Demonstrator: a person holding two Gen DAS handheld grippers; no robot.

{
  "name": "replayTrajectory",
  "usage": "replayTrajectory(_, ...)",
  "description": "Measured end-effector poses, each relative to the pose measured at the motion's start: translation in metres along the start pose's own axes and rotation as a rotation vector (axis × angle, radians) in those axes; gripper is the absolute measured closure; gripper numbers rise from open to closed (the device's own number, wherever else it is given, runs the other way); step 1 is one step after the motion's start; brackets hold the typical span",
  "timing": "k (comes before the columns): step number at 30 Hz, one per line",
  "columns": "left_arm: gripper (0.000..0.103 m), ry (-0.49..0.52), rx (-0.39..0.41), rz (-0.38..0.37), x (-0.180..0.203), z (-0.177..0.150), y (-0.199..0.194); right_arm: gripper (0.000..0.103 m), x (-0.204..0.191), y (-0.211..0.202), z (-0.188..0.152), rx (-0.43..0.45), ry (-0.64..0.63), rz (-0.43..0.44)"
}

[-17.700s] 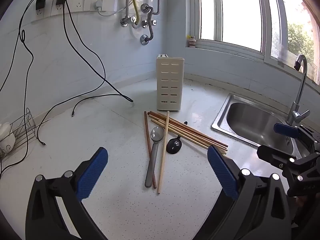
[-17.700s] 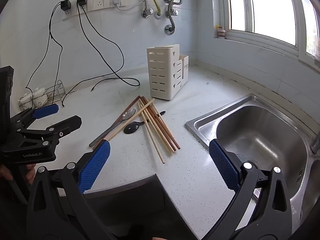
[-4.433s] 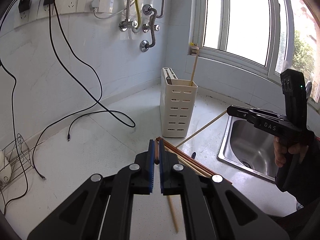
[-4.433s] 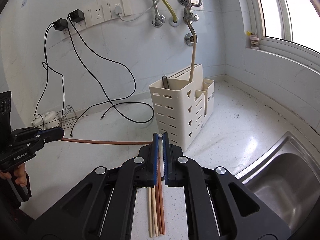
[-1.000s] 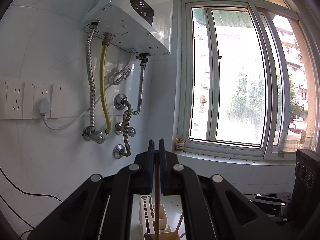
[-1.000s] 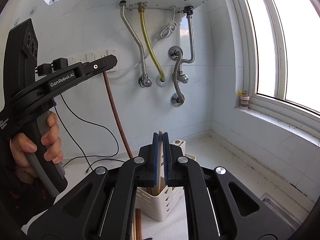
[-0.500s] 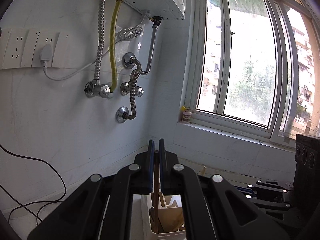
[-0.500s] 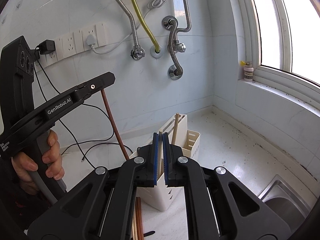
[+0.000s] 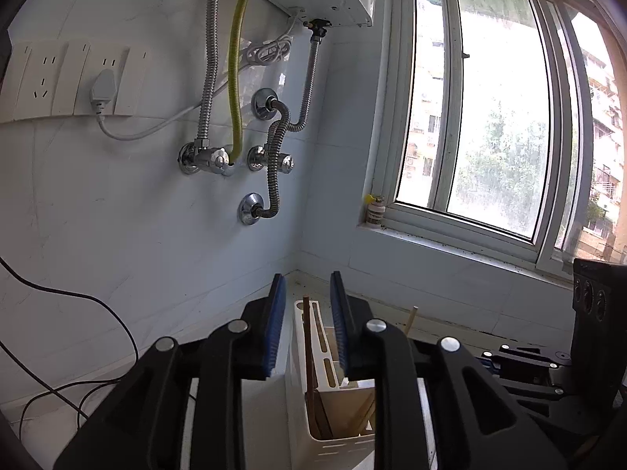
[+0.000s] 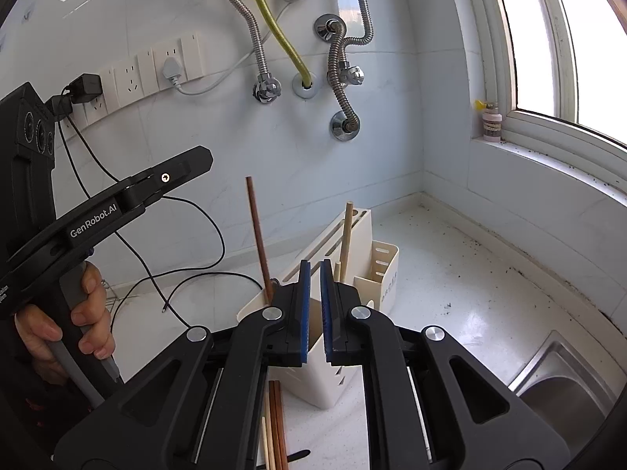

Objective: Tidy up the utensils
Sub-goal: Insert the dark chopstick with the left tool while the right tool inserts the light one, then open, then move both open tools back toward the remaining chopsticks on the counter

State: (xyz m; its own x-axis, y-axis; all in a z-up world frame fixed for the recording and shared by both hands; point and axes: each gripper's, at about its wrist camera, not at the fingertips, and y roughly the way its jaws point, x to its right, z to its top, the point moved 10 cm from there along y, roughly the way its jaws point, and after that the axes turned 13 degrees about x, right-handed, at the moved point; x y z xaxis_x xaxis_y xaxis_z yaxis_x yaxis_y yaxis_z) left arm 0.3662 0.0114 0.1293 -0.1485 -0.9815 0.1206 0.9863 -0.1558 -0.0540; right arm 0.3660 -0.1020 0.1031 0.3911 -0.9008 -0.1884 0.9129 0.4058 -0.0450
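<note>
A cream slotted utensil holder (image 9: pixel 337 419) (image 10: pixel 376 270) stands on the white counter. A dark brown chopstick (image 9: pixel 309 352) (image 10: pixel 258 239) and pale wooden chopsticks (image 10: pixel 345 235) (image 9: pixel 409 319) stand in it. My left gripper (image 9: pixel 305 329) is open just above the holder, with the brown chopstick free between its jaws; it also shows at the left of the right wrist view (image 10: pixel 184 172). My right gripper (image 10: pixel 314 305) is slightly open and empty, right above the holder. Several more chopsticks (image 10: pixel 274 427) lie on the counter below it.
Pipes and valves (image 9: pixel 235 156) and a socket strip (image 9: pixel 66 78) are on the wall behind. Black cables (image 10: pixel 188 270) trail on the counter. The steel sink (image 10: pixel 568 384) lies to the right, under a window (image 9: pixel 490 117) with a small bottle (image 10: pixel 491 121) on its sill.
Both grippers have opened and let go of their chopsticks, which now stand in the holder. Both views have tilted a little further down toward the holder.
</note>
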Motion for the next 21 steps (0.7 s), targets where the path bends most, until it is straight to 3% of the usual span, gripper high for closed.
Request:
replayTrajectory(11, 0.067, 0.032, -0.001, 0.023, -0.007, 0.008, -0.045, 0.097, -0.012, -0.037, 0.006, 0.036, -0.02, 0.045)
replayTrajectory(16, 0.063, 0.06, -0.064, 0.059, -0.01, -0.017, -0.08, 0.092, -0.009, -0.06, -0.02, -0.004, 0.0, 0.041)
replayTrajectory(21, 0.063, 0.091, -0.145, 0.074, -0.008, -0.055, -0.117, 0.092, -0.002, -0.08, -0.07, -0.082, 0.039, 0.032)
